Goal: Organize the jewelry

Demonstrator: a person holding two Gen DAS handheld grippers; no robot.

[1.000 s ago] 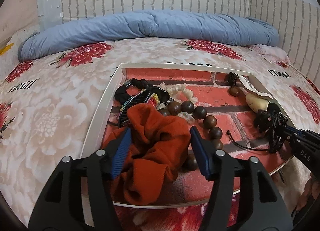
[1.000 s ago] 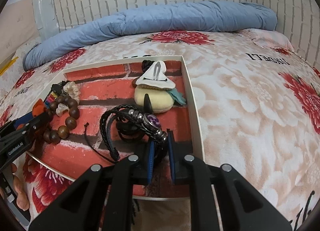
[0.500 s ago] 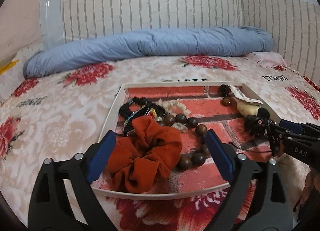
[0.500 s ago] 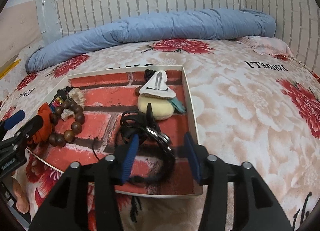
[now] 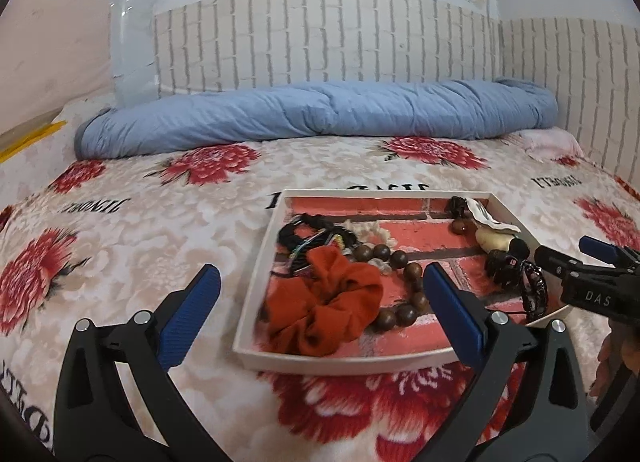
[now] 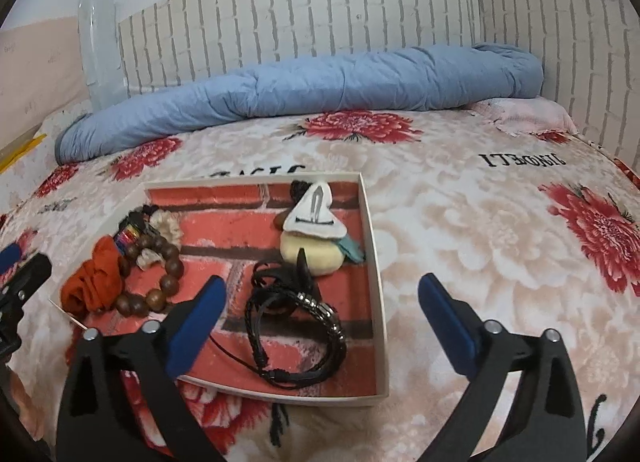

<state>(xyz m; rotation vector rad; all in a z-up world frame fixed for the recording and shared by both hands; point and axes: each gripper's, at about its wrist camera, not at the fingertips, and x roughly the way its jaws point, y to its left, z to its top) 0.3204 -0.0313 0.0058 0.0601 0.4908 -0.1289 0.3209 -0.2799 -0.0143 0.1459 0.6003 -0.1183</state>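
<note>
A white tray (image 5: 256,282) with a red brick-print floor lies on the bed; it also shows in the right wrist view (image 6: 382,322). In it lie an orange scrunchie (image 5: 328,308), a brown wooden bead bracelet (image 5: 404,286), a black braided leather bracelet (image 6: 298,336), a cream plush charm (image 6: 314,230) and dark hair ties (image 5: 308,236). My left gripper (image 5: 320,314) is wide open and empty, held back above the tray's near edge. My right gripper (image 6: 322,324) is wide open and empty, above the leather bracelet without touching it.
The bed carries a cream spread with red flowers (image 5: 120,262). A rolled blue quilt (image 5: 320,114) lies along the brick-pattern wall. A pink pillow (image 6: 524,116) sits at the far right. The right gripper's body (image 5: 592,286) reaches in beside the tray's right edge.
Both grippers let go and opened wide, then drew back and up. The scrunchie and the leather bracelet now lie free in the tray.
</note>
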